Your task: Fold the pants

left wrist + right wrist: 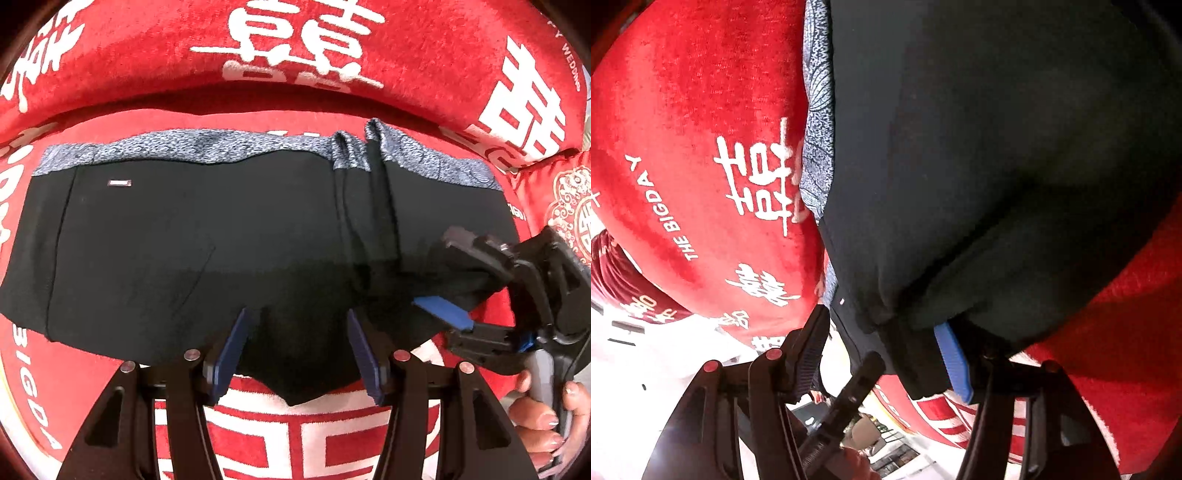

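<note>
Black pants (207,236) with a speckled grey-blue waistband (192,147) lie flat across a red blanket. A ridge of bunched cloth (369,206) runs down their right part. My left gripper (298,314) points down over the near hem. Its blue pads (231,354) stand apart on either side of the cloth, not pressing it. My right gripper (436,269) comes in from the right with its jaws spread around the pants' right edge. In the right wrist view the black cloth (979,184) drapes over the blue pad (955,363), and the other finger (812,347) stands clear of it.
The red blanket (110,387) with white characters covers the seat, and a red cushion (295,44) rises behind the waistband. A patterned red pillow (569,206) sits at the right. A hand (546,424) holds the right gripper's handle. A black bar (849,391) crosses low in the right wrist view.
</note>
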A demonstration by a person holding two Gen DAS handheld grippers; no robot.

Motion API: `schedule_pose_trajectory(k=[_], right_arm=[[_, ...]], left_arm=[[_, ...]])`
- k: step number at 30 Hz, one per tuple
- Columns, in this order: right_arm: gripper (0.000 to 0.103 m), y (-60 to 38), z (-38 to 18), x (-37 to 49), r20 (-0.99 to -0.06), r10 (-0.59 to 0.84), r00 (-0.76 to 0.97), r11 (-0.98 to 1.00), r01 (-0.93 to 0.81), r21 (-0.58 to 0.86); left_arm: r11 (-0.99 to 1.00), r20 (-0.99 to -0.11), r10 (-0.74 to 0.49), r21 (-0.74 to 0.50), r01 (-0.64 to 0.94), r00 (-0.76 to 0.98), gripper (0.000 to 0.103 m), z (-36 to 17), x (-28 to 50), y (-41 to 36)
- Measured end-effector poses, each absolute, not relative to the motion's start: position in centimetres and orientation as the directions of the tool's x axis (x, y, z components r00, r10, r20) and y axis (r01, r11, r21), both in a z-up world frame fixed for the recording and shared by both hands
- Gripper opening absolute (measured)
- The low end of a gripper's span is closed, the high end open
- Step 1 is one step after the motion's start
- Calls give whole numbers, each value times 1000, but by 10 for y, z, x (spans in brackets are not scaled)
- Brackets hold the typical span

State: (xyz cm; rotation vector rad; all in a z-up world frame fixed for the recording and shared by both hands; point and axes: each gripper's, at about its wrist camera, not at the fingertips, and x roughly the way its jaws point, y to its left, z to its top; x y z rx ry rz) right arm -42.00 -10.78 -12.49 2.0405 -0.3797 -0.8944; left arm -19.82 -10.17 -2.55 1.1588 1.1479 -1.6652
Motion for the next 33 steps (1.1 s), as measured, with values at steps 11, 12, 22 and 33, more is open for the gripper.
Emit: schedule_pose_trajectory(k=[11, 12, 22, 33], right_arm=[[63, -106, -121, -427, -478, -599, 643, -585, 57, 809], [54, -109, -123, -427, -468, -607, 642, -584, 39, 811], [12, -113, -91, -413, -547, -439, 713, -542, 275, 794], [43, -116, -89, -407, -623, -298, 723, -518, 425, 742]], left_arm=[[-248, -964, -127, -197, 949, -233, 85, -24, -192, -102], [-249, -965, -130, -189, 950, -226, 85, -24, -192, -102], [-222, -969, -137, -173, 960, -206, 85, -21, -185, -95], [-245, -969, -159, -147, 958, -189, 85, -5, -214, -100]])
